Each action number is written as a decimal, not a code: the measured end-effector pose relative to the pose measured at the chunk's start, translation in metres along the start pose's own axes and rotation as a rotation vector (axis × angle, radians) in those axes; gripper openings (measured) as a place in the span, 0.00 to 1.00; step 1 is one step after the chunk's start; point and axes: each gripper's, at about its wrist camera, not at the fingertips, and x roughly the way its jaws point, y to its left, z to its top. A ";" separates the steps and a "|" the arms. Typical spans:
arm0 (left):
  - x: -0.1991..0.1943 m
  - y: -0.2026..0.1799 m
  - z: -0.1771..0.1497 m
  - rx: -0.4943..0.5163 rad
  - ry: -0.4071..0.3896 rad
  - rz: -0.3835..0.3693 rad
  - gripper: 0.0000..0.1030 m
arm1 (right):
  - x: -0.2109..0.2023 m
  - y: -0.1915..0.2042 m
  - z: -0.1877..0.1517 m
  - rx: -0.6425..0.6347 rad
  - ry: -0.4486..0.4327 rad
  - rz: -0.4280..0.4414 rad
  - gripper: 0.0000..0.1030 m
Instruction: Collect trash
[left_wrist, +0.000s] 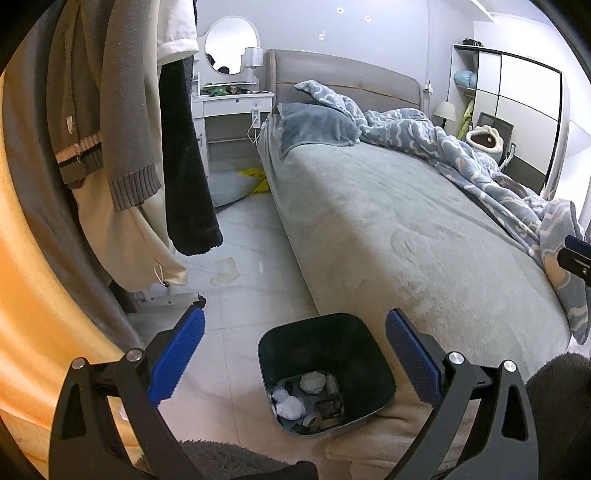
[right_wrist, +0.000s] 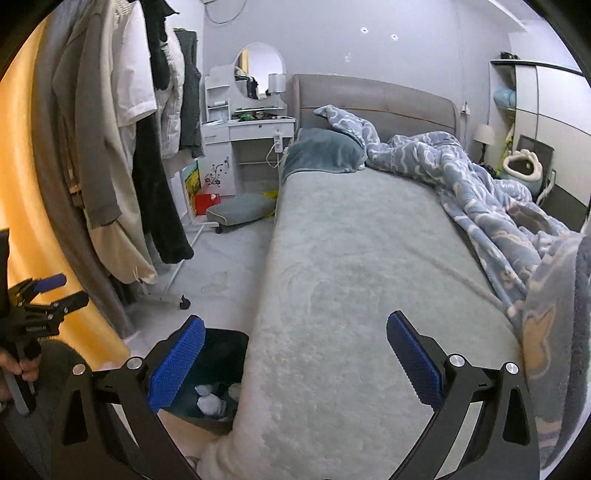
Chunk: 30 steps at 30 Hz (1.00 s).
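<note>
A dark square trash bin (left_wrist: 327, 369) stands on the floor beside the bed's near corner. It holds crumpled white paper (left_wrist: 291, 406) and other scraps. My left gripper (left_wrist: 295, 325) is open and empty, just above the bin. My right gripper (right_wrist: 295, 328) is open and empty over the grey bed sheet (right_wrist: 354, 266); the bin (right_wrist: 218, 373) shows at its lower left. A flat pale scrap (left_wrist: 225, 271) lies on the floor tiles beyond the bin. The left gripper also shows at the left edge of the right wrist view (right_wrist: 40, 295).
A clothes rack with hanging coats (left_wrist: 110, 129) fills the left. A yellow curtain (left_wrist: 33, 277) hangs behind it. A blue blanket (left_wrist: 480, 162) is bunched on the bed's right side. A white dresser with a round mirror (left_wrist: 232, 99) and a grey cushion (right_wrist: 240, 212) stand at the far end.
</note>
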 end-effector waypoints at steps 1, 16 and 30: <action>0.000 0.000 -0.001 -0.004 0.000 0.010 0.97 | -0.001 -0.003 -0.001 0.008 -0.003 0.018 0.97; -0.001 0.000 -0.006 -0.005 0.003 0.020 0.97 | -0.002 0.008 -0.004 -0.029 -0.015 0.035 0.97; -0.001 0.000 -0.006 -0.002 0.002 0.020 0.97 | -0.002 0.008 -0.005 -0.036 -0.018 0.033 0.97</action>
